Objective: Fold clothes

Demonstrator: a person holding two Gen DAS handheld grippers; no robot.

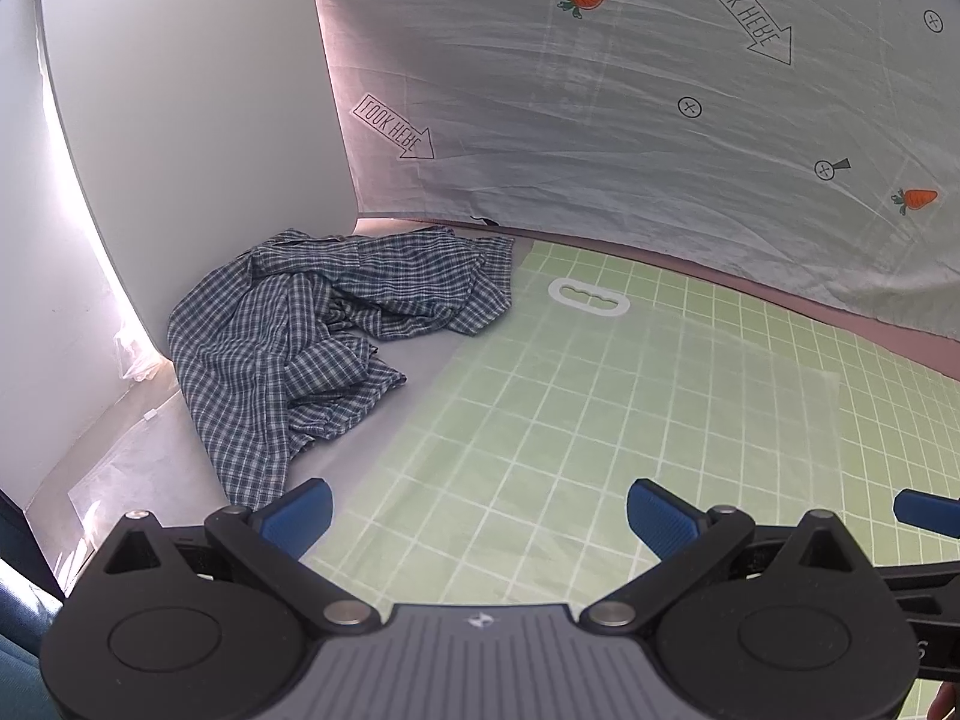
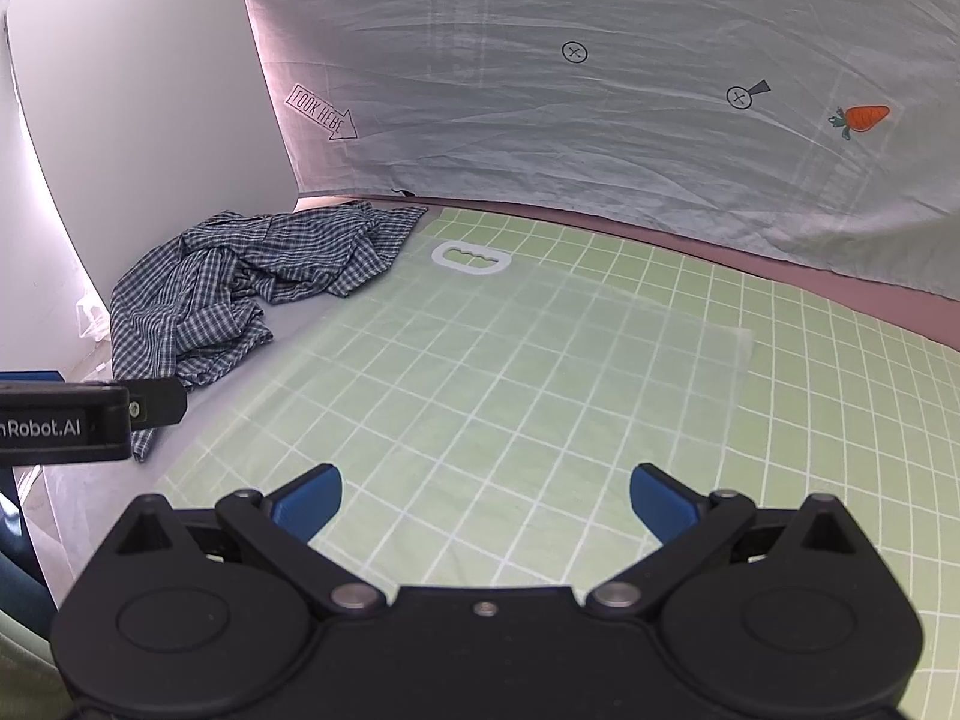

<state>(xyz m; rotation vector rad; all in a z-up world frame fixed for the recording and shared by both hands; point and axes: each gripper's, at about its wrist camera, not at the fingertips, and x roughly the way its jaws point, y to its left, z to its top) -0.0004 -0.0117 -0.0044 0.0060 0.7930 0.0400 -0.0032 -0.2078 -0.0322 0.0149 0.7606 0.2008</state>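
Note:
A crumpled blue-and-white checked shirt lies in a heap at the far left of the table, against the white side wall; it also shows in the right wrist view. My left gripper is open and empty, low over the green mat, just right of the shirt's near edge. My right gripper is open and empty over the mat, further right. Part of the left gripper's body shows at the left edge of the right wrist view.
A green grid mat covers the table, with a translucent sheet with a white handle cut-out lying on it. A hanging white cloth with carrots and "LOOK HERE" arrows backs the table. A white wall stands on the left.

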